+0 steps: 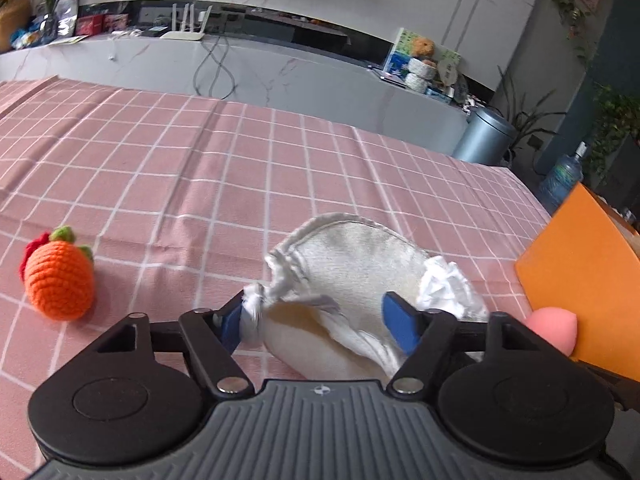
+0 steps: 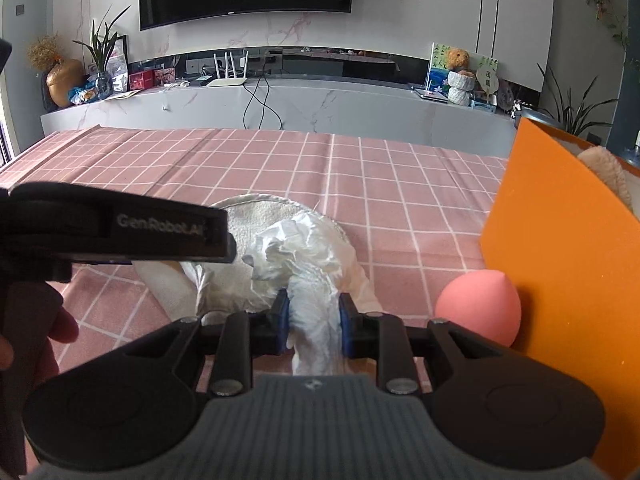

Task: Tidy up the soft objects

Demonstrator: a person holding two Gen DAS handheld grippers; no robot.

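A white fleece piece (image 1: pixel 360 256) with a crumpled white lining lies on the pink checked cloth (image 1: pixel 200 160). My left gripper (image 1: pixel 316 322) stands open around its near end. The left blue pad touches a bunched corner, and the right pad rests on the folds. My right gripper (image 2: pixel 314 322) is shut on a gathered strip of the white lining (image 2: pixel 304 248). An orange crochet carrot (image 1: pixel 58 280) lies far to the left. A pink egg-shaped sponge (image 2: pixel 478 308) sits against the orange box (image 2: pixel 560 260) on the right.
The left gripper's black body (image 2: pixel 120 228) hangs over the fleece piece, held by a hand (image 2: pixel 24 340). A beige plush thing (image 2: pixel 604 176) lies inside the orange box. Beyond the table's far edge stands a marble TV console (image 2: pixel 280 104).
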